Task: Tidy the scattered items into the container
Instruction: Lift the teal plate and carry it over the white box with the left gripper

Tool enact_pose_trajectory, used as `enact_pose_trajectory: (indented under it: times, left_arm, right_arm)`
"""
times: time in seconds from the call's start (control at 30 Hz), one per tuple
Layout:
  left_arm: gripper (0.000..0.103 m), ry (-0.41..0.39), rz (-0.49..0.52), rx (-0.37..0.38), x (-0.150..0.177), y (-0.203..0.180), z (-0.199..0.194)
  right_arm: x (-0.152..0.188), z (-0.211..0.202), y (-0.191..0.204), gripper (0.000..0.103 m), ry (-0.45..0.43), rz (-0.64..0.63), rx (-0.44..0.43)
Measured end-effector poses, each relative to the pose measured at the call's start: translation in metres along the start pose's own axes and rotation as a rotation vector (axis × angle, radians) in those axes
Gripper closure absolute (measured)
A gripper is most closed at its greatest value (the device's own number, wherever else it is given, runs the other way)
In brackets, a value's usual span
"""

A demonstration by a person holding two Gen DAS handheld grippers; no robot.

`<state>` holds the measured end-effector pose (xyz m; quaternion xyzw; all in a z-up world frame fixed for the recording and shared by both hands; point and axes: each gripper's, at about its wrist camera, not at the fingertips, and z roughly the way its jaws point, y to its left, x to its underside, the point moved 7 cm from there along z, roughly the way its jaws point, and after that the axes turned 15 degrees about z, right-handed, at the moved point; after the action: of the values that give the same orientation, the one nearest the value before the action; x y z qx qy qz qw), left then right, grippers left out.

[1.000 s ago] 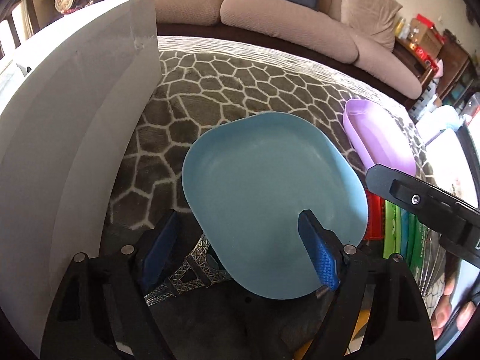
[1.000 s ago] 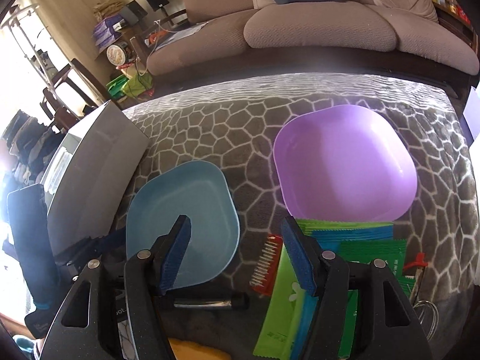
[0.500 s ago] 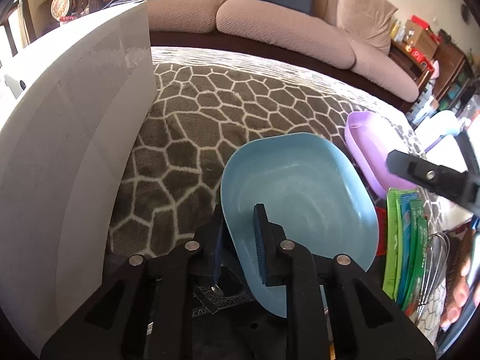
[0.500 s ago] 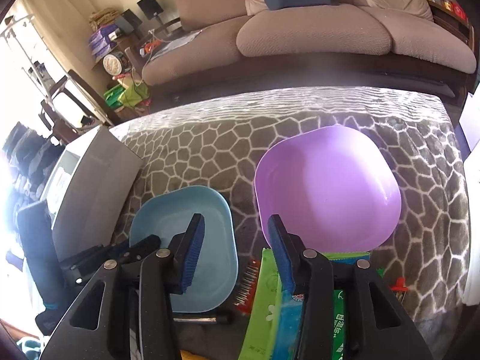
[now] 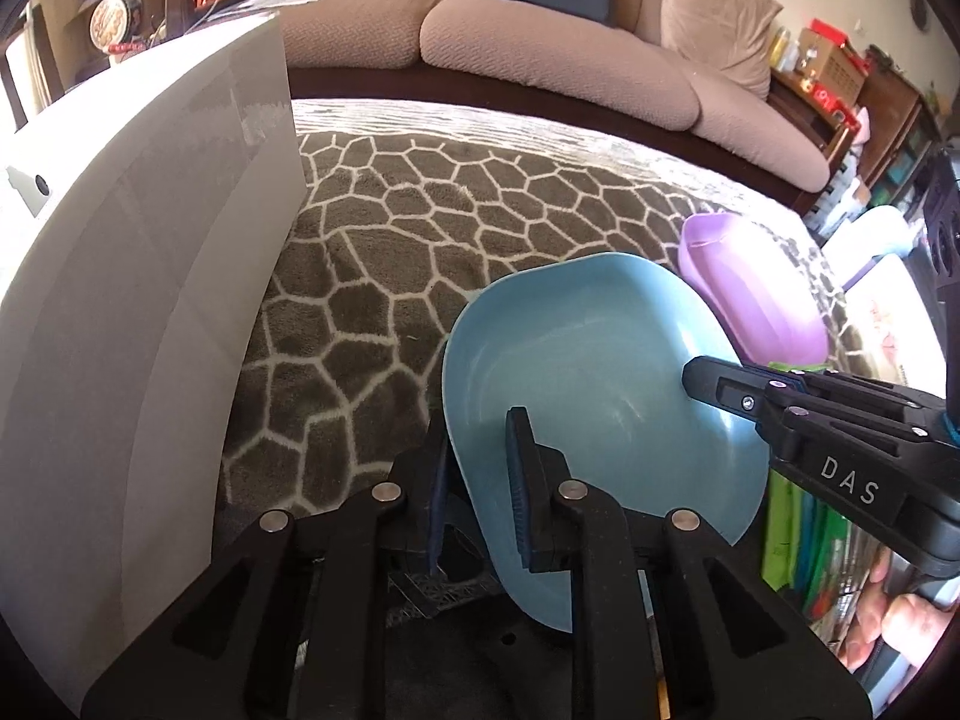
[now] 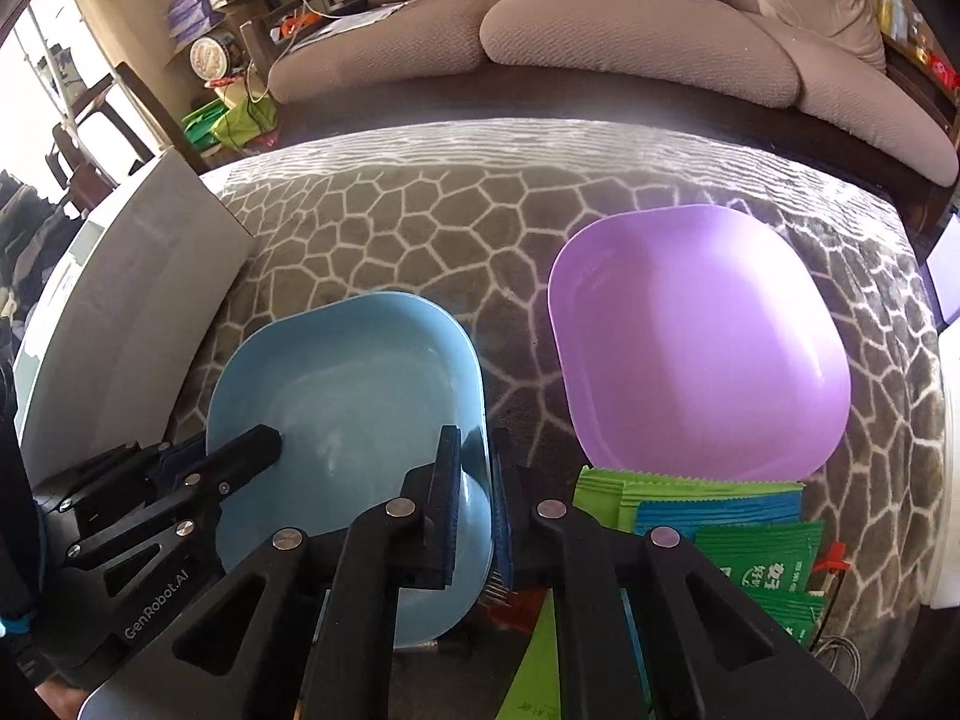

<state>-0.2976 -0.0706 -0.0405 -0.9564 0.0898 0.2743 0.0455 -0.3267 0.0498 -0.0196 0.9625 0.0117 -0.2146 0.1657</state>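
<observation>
A light blue plate (image 5: 600, 384) lies on the patterned blanket, its near left side tipped up. My left gripper (image 5: 480, 480) is shut on the plate's near left rim, one pad inside and one beneath. My right gripper (image 6: 474, 504) is closing on the blue plate's (image 6: 348, 396) right rim, and its pads press it from both sides. Each view shows the other gripper: the right gripper (image 5: 720, 387) reaches in from the right, and the left gripper (image 6: 258, 447) from the left. A purple plate (image 6: 696, 336) lies empty to the right. The tall white container (image 5: 150, 312) stands at the left.
Green and blue packets (image 6: 720, 516) lie fanned out just below the purple plate, beside a red comb (image 6: 510, 609) and a wire whisk (image 6: 840, 648). A small metal tower model (image 5: 432, 591) lies under my left gripper. A brown sofa (image 6: 630, 42) borders the far edge.
Both grippers went from open to shut on the blue plate, the left first on its near left rim, then the right on its right rim. The plate's left side tipped up.
</observation>
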Motion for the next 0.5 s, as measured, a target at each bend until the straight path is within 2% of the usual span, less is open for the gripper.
enact_pose_trajectory:
  times: [0.23,0.5]
  left_arm:
    - [0.090,-0.051,0.020,0.012,-0.015,-0.005,-0.050]
    - [0.090,-0.125,-0.004,0.007,-0.017,0.020,-0.144]
  right_arm:
    - [-0.004,-0.054,0.009,0.094,-0.048,-0.001,-0.019]
    - [0.006,-0.138,0.068,0.094,-0.111,-0.015,-0.074]
